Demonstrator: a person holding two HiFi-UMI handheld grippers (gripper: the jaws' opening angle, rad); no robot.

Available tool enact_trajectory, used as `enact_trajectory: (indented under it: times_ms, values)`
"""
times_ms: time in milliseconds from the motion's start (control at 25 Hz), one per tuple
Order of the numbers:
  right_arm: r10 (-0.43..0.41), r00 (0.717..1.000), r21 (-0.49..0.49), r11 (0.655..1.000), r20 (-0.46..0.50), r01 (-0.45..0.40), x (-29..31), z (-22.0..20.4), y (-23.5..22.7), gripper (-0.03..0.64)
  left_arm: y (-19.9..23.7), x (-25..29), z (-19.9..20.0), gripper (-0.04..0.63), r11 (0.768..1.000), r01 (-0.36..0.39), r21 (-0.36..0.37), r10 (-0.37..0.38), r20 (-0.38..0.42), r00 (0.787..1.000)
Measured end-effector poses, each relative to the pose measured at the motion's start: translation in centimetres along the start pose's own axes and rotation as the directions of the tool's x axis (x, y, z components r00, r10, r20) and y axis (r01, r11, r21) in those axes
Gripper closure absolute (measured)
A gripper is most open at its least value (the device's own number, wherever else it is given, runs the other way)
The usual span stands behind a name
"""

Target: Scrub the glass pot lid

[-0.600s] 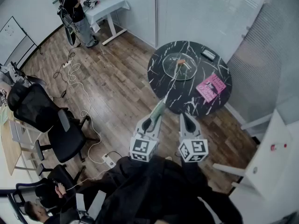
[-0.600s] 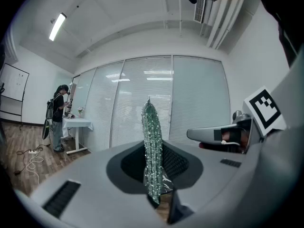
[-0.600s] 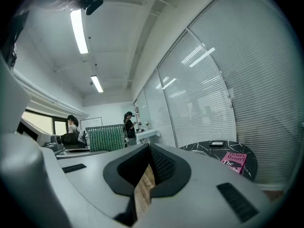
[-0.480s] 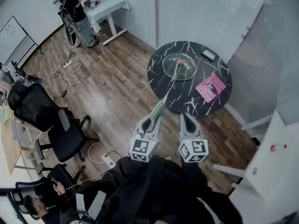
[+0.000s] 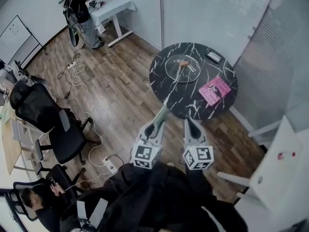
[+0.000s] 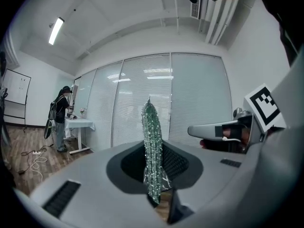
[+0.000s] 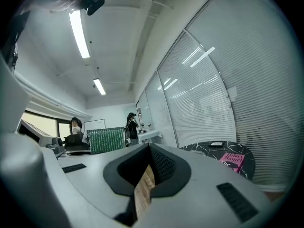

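Well ahead of both grippers: glass lid (image 5: 175, 73) on round table (image 5: 193, 100) | left gripper (image 5: 157, 125) clamps green scrubber (image 6: 152, 141) (held upright) | right gripper (image 5: 189, 123) closed, empty | advice: step closer, steady the lid, scrub flat.

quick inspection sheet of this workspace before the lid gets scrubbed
surface: round black marble table, ahead of both grippers.
job's things: glass lid lies flat on the table; green scrub pad is in the left hand-held gripper.
clutter: pink book and a dark flat device on the table's right side.
grippers: left shut on the scrub pad; right hand-held gripper jaws together, nothing between them.
cables: white cables and a power strip on the wooden floor.
surroundings: office chairs, a person at a white desk, blinds.
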State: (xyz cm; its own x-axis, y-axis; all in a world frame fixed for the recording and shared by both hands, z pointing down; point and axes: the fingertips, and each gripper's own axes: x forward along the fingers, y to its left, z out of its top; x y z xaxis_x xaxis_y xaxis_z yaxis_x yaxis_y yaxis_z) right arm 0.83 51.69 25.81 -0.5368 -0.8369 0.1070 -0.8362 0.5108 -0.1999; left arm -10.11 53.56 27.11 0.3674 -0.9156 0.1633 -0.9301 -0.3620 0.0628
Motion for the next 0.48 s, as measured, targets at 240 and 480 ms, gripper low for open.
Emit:
enact_trajectory:
  times_ms: [240, 480]
  values:
    - [0.031, 0.999, 0.013, 0.999, -0.007, -0.031, -1.5, -0.4, -1.3, 0.612, -2.4, 0.2, -1.5, 0.532, 1.0, -0.001, 0.009, 0.002, -0.027, 1.0]
    - [0.035, 0.999, 0.033, 0.999, -0.036, -0.034, -1.6, -1.0, -2.7, 0.612, -3.3, 1.4, -1.3, 0.532, 1.0, -0.002, -0.029, 0.002, -0.024, 1.0]
